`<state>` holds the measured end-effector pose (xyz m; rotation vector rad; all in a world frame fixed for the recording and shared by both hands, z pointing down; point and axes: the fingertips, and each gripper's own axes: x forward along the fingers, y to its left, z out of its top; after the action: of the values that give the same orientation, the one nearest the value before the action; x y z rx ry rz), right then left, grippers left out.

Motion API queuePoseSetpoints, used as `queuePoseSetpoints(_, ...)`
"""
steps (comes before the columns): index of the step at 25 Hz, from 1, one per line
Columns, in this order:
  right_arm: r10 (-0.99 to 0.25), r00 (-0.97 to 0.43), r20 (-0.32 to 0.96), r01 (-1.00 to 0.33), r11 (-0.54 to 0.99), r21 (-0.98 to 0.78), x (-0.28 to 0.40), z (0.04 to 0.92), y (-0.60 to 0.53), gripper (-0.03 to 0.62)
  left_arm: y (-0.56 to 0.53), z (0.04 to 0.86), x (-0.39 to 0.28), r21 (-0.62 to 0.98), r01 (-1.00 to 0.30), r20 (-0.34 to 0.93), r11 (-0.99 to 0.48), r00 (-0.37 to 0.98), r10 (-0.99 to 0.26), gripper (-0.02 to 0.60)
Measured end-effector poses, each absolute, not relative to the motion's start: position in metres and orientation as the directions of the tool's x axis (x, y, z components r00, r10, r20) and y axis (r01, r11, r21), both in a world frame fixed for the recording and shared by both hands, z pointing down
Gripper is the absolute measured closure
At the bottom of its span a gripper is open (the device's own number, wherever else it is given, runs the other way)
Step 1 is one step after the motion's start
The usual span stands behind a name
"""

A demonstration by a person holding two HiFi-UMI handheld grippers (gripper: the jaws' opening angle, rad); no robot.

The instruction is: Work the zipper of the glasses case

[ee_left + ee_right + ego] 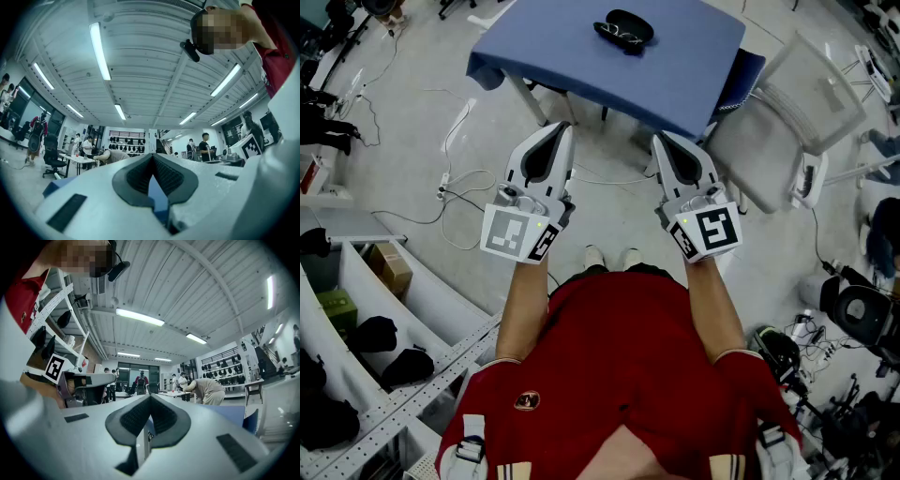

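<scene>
A black glasses case [624, 30] lies on the blue table [675, 75] at the far side, with glasses resting against it. Both grippers hang well short of the table, over the floor. My left gripper [561, 131] is shut with nothing between its jaws, and in the left gripper view [152, 157] the jaws meet at the tip. My right gripper [661, 141] is shut and empty too; the right gripper view [150, 398] shows its tips together. The case does not show in either gripper view.
A white chair [797, 122] stands to the right of the table. Cables [450, 187] run over the floor at the left. Shelving with black bags [375, 337] fills the lower left. People work at tables [206, 390] far across the room.
</scene>
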<state>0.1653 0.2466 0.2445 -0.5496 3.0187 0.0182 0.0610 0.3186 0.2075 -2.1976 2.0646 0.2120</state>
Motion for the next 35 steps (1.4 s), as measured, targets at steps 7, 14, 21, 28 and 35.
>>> queuePoseSetpoints(7, -0.342, -0.934, -0.101, -0.34, 0.94, -0.038, 0.148, 0.245, 0.244, 0.596, 0.314, 0.21, 0.043, 0.014, -0.997, -0.188, -0.076, 0.072, -0.979, 0.574)
queuePoseSetpoints(14, -0.377, -0.922, -0.095, -0.374, 0.926, -0.046, 0.127, 0.247, 0.238, 0.595, 0.311, 0.214, 0.019, 0.018, -0.993, -0.19, -0.118, 0.112, -0.975, 0.574)
queuePoseSetpoints(21, -0.419, -0.905, -0.07, -0.419, 0.908, -0.02, 0.103, 0.251, 0.245, 0.595, 0.328, 0.219, -0.014, 0.024, -0.987, -0.203, -0.16, 0.152, -0.967, 0.574)
queuePoseSetpoints(28, -0.456, -0.889, -0.035, -0.456, 0.89, -0.001, 0.101, 0.258, 0.233, 0.595, 0.328, 0.224, -0.034, 0.041, -0.986, -0.215, -0.164, 0.152, -0.965, 0.574)
queuePoseSetpoints(35, -0.457, -0.889, -0.024, -0.457, 0.889, -0.003, 0.091, 0.266, 0.206, 0.595, 0.304, 0.227, -0.045, 0.035, -0.985, -0.203, -0.169, 0.159, -0.966, 0.574)
